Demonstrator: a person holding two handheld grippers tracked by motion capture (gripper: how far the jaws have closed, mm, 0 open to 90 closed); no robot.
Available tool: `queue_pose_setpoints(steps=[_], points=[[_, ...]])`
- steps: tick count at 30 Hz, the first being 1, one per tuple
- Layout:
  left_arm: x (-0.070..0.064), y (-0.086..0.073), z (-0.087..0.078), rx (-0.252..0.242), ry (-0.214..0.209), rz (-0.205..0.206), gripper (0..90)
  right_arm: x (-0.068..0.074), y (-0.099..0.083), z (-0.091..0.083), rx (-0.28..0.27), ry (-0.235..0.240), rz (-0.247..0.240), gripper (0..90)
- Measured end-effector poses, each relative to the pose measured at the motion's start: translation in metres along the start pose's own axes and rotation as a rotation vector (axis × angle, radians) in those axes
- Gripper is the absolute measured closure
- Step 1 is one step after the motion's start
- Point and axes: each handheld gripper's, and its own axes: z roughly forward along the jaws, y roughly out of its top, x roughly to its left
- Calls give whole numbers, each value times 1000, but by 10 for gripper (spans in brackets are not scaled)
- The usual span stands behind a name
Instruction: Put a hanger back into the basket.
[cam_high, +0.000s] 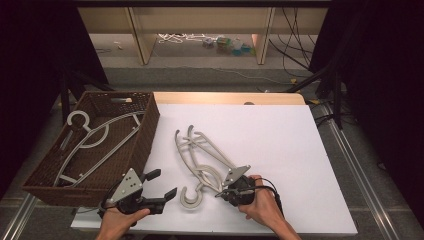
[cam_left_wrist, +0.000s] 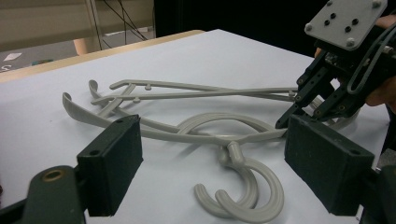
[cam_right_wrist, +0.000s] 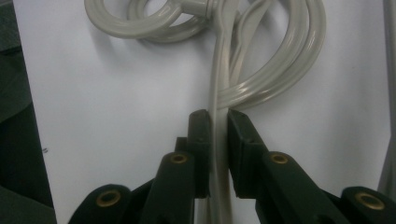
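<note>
High view: two pale grey hangers (cam_high: 200, 160) lie overlapped, hooks together.

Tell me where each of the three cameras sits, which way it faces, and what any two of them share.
High view: above the person's side, looking forward and down on the white table and wicker basket; both hands enter from below.
Left gripper view: rides the left gripper, jaws wide apart, facing the grey hangers and the right gripper.
Right gripper view: rides the right gripper, jaws closed on a hanger arm.
All three share the hangers.
</note>
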Motion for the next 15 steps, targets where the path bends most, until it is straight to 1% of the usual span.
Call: queue_pose_setpoints(steps=[2,7,8,10,11,12,14,15], points=[[0,0,0,-1,-2,0,188,0,1,-2,11,-12,-15,813],[0,0,1,1,-4,-2,188,-1,1,-5,10,-3,-15,816],[-1,0,1,1,-4,-16,189,0,1,-5,8,-9,-13,816],[0,0,1,2,-5,-9,189,0,3,-8,11,-12,-20,815],[0,0,2,-5,-13,-5,189,0,3,-8,5,-16,-22,815],[1,0,1,0,-9,7,189,1,3,-10,8,-21,-22,816],[0,0,2,-4,-10,-13,190,0,4,-13,6,-22,-37,816],[0,0,2,-4,-10,-13,191,0,4,-14,13,-22,-45,816]])
